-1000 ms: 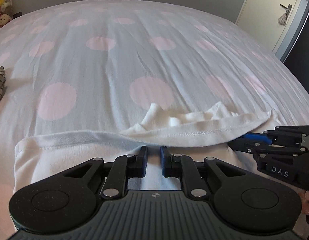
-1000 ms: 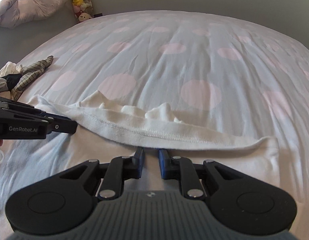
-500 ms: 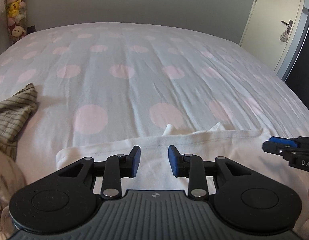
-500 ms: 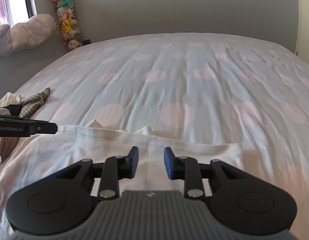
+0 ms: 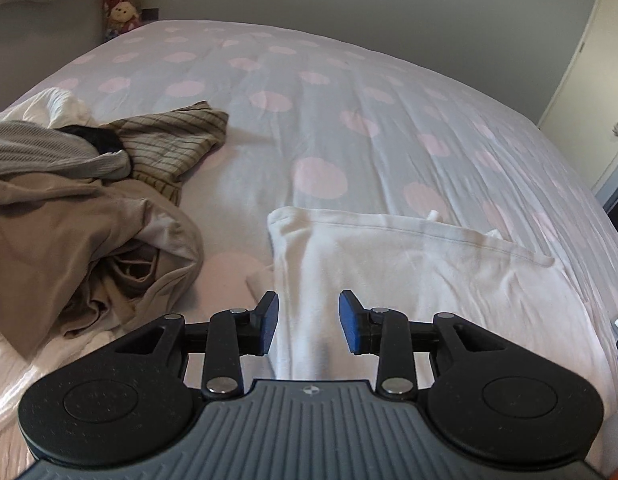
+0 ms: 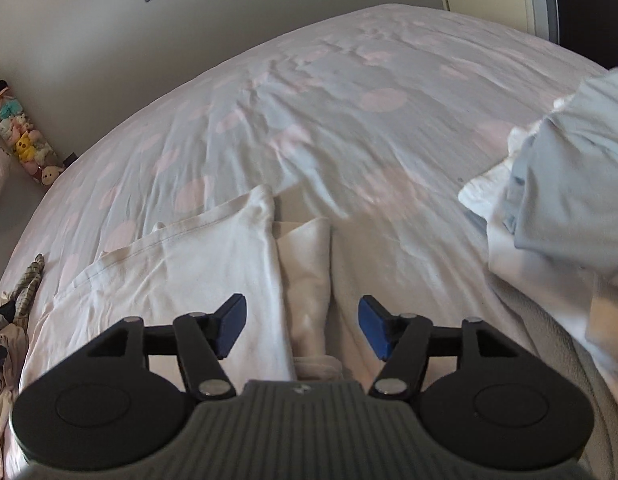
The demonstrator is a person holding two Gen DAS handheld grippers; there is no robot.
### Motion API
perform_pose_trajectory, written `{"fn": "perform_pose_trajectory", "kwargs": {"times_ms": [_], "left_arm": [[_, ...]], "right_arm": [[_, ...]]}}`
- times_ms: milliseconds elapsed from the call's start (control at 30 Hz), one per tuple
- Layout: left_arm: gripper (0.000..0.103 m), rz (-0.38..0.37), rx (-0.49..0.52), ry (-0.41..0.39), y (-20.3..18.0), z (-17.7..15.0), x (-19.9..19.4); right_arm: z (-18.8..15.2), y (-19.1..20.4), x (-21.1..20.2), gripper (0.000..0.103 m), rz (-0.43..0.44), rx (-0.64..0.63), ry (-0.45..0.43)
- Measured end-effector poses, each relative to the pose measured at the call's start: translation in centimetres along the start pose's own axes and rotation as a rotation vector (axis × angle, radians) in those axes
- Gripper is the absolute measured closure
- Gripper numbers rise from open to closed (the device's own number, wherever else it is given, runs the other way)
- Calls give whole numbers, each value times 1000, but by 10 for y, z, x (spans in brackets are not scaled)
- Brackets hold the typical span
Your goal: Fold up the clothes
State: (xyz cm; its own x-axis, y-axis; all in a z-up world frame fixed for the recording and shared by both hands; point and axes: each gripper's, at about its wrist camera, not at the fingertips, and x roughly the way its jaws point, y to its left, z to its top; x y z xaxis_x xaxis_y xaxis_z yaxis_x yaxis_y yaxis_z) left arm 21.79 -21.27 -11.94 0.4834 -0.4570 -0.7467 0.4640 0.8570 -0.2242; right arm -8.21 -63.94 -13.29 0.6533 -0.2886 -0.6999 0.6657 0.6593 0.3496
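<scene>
A white garment [image 5: 409, 264] lies folded flat on the polka-dot bed sheet [image 5: 321, 120]. My left gripper [image 5: 309, 322] hovers above its left edge, open, with nothing touching the blue pads. In the right wrist view the same white garment [image 6: 189, 272] lies left of centre. A narrow folded strip of it [image 6: 309, 272] runs up between my fingers. My right gripper [image 6: 301, 328] hangs over that strip with its jaws opening. The pads stand well apart from the cloth.
A heap of unfolded clothes [image 5: 69, 208], beige, grey and striped, lies on the bed's left side. Light blue and white clothes [image 6: 569, 200] are piled at the right. Plush toys [image 6: 25, 148] stand by the far wall, and a door [image 5: 589, 80] is at the right.
Both grippers were narrow at the garment's folded hem; now both are open and drawn back from it. The left view has swung toward the clothes heap, the right view toward the garment's right side.
</scene>
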Motion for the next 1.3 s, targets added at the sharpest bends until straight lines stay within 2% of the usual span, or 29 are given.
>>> {"fn": "perform_pose_trajectory", "kwargs": {"times_ms": [100,233,333,433,667,833,867,900,1133,1300], "left_arm": [[72,2,-73,2,25,-3,9],[72,-73,-140,33,44,-6,29],[72,-96,-118,62,41,-5,46],[71,-98,-68,61,35,-4,54],[68,-107,-68,57,42,-3,60],[68,-109,-68,46,43,0,62],[68,-108,-65,45,43,0,62],[68,-106,-61,44,42,0,62],[68,-119,-75,5,46,3,51],[68,-140,-97,-25,50,5,41]], "right_arm": [[-4,-5,8,37,6,23,9],[0,-1,19,37,34,24,19],[6,7,27,36,48,-9,24],[14,15,38,30,48,-56,42],[29,21,78,31,-30,-59,134],[26,32,87,57,-91,-117,151],[26,34,86,66,-100,-135,151],[26,37,84,85,-84,-154,153],[41,65,58,88,-79,-213,140],[58,104,31,89,-52,-236,142]]}}
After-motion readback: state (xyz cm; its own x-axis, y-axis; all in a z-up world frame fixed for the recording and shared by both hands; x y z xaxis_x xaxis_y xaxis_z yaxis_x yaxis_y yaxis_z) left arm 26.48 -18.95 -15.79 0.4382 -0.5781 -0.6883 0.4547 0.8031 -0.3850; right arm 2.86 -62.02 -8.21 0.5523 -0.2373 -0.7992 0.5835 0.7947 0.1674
